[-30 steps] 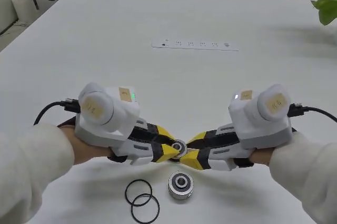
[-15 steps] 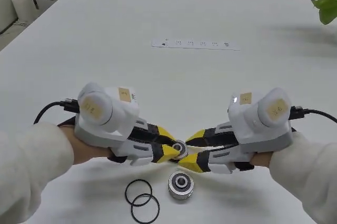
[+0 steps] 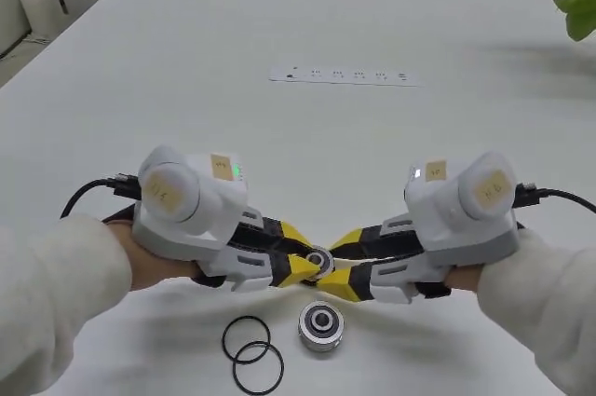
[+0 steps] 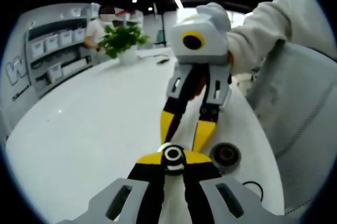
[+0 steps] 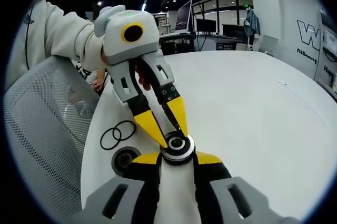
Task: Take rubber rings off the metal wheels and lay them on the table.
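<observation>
Metal wheel (image 3: pixel 317 261) is pinched by the left gripper (image 3: pixel 304 262) and the right gripper (image 3: pixel 333 266) alike; two rubber rings (image 3: pixel 251 354) lie beside a second wheel (image 3: pixel 320 325).

White table (image 3: pixel 279 23) bears 2 rubber rings (image 3: pixel 250 351), 1 metal wheel (image 3: pixel 321 326) — plus power strip (image 3: pixel 345 76).

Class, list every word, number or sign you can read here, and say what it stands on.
"W": wall, right gripper view; also wall, left gripper view.
Smaller lettering beneath both: too blurred to read.
Stickers on left gripper and right gripper: writing too small.
Power strip marks: too small.
</observation>
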The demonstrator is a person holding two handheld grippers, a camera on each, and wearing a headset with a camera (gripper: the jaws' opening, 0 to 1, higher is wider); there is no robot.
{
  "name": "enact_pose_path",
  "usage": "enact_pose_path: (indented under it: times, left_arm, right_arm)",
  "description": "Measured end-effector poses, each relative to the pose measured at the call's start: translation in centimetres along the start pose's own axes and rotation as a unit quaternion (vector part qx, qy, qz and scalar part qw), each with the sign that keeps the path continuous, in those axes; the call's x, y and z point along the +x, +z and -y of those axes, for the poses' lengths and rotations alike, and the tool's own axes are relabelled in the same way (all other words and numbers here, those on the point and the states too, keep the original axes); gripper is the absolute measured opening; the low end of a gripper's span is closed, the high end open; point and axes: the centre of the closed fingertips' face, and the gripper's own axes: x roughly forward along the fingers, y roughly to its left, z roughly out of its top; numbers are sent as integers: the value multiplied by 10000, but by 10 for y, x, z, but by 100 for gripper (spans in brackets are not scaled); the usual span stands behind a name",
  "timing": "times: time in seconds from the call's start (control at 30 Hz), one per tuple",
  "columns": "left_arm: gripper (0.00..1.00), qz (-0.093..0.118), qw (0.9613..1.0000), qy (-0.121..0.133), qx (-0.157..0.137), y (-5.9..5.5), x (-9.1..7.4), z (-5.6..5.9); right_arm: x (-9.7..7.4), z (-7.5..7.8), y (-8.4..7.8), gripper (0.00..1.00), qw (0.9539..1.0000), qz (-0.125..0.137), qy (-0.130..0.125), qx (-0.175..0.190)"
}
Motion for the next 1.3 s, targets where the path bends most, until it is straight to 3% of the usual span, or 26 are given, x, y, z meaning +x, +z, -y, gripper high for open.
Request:
enact_pose_path:
  times: [0.5,0.73,0.97,1.3]
  left_arm:
    - [13,13,10000,17,-25,0,0,0]
    - [13,18,10000,10,-15,0,0,0]
    - [13,24,10000,4,-15,0,0,1]
    - [13,27,10000,9,-27,0,1,1]
  right_arm:
    - [-5,1,-5,14,9996,-127,92,228]
    - [-5,0,-6,12,9998,-150,100,27]
    - [1,-1,-1,21,9999,-30,50,-102]
    - [-3,0,-6,14,9998,-172,80,-10]
